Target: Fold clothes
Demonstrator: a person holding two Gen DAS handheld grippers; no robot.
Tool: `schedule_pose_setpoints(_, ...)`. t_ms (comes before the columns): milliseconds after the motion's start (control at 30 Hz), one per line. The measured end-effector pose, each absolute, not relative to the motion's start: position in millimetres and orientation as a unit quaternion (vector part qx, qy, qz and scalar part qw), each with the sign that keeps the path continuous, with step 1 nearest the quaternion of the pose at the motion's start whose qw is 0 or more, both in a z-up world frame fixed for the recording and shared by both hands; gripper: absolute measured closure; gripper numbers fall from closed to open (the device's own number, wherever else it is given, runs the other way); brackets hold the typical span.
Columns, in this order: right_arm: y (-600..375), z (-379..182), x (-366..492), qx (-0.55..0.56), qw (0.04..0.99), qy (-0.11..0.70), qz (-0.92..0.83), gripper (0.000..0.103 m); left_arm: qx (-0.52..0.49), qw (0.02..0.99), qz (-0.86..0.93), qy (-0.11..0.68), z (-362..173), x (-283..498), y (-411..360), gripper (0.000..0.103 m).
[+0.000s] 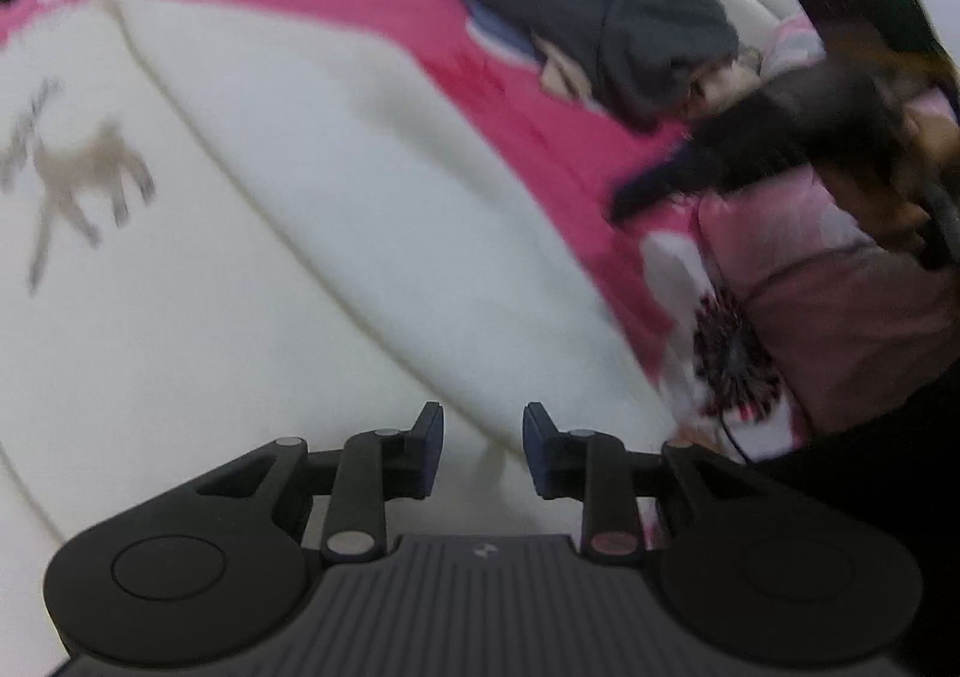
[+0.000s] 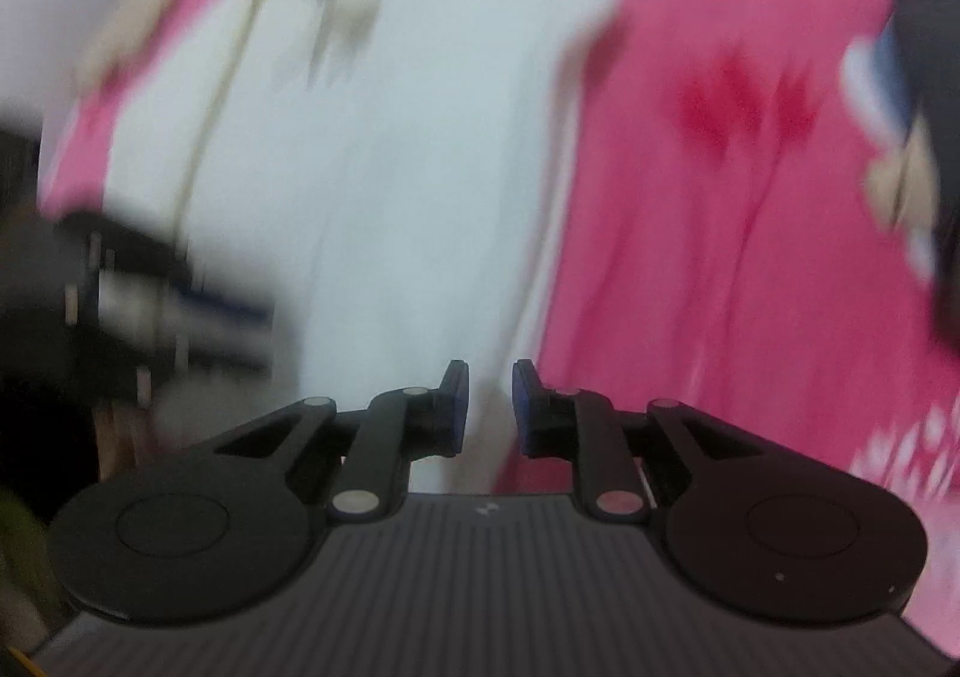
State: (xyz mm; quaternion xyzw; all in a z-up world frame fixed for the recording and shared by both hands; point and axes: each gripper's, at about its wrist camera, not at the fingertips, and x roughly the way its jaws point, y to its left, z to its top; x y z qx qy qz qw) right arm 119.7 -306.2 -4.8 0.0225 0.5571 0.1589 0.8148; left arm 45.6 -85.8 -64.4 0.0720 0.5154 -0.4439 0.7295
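White garment [image 1: 270, 257] spread on pink sheet [image 1: 528, 95], long axis lower-left to upper-right | left gripper [image 1: 483, 440] nearer, parted, empty | right gripper [image 2: 489, 407] parted, empty

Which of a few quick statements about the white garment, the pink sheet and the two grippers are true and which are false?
1. The white garment with a tan animal print lies on the bright pink sheet. True.
2. The left gripper is clamped on the dark grey garment. False: its jaws stand apart with nothing between them, and that garment lies far off.
3. The right gripper has a gap between its jaws. True.
4. The white garment is black. False: it is white.
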Motion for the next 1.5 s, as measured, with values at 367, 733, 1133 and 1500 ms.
schedule_pose_setpoints(367,-317.1,-69.5,170.8,0.028,0.824,0.544,0.154,0.09,0.088,0.729,-0.457,0.502,-86.4,48.3,-104.9,0.073)
schedule_pose_setpoints(733,-330.9,-39.1,193.4,0.078,0.848,0.498,0.162,0.089,0.078,0.721,-0.475,0.499,-97.9,54.9,-104.9,0.072)
schedule_pose_setpoints(1133,-294.2,-48.8,280.1,0.093,0.857,0.466,0.198,0.089,0.07,0.721,-0.475,0.5,-95.8,50.7,-102.1,0.067)
schedule_pose_setpoints(1500,-266.7,-83.0,376.1,0.143,0.867,0.443,0.18,0.091,0.068,0.722,-0.475,0.499,-96.8,46.4,-99.1,0.067)
